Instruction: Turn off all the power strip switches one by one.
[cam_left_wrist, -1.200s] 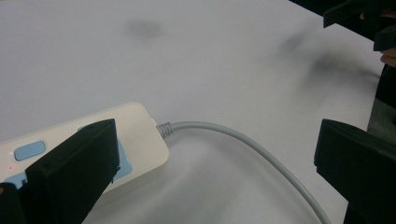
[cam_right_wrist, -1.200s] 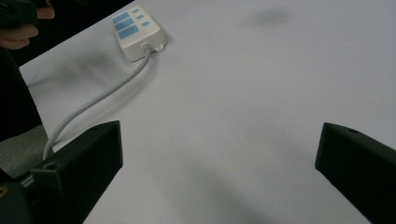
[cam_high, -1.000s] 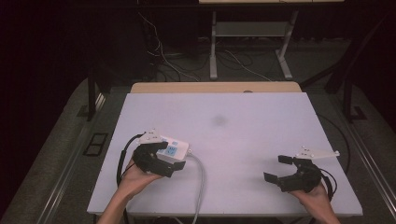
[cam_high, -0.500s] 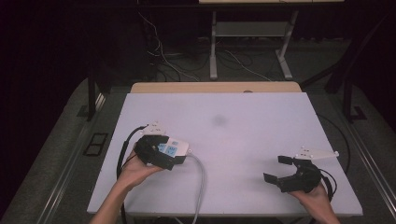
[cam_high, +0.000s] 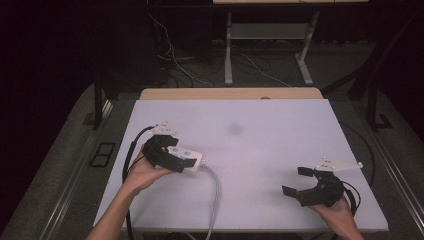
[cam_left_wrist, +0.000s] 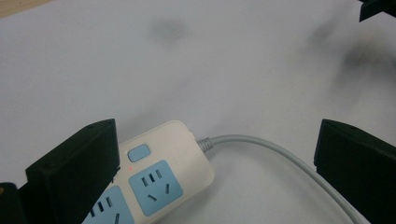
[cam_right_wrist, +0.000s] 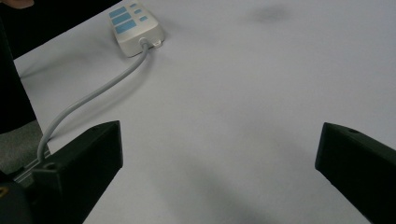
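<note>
**Power strip under the left gripper, both grippers spread wide**

At the table's (cam_high: 260, 115) left side, the left gripper (cam_high: 172, 159) hangs over a white power strip (cam_left_wrist: 159, 172) with blue sockets, jaws wide apart, clasping nothing. The strip's grey cord (cam_high: 216, 192) runs back to the near edge. Well apart at the right, the right gripper (cam_high: 304, 182) hovers over bare tabletop, jaws likewise spread.

power strip (cam_high: 187, 156) on table (cam_high: 270, 130) left | cord (cam_high: 215, 195) toward near edge
</note>
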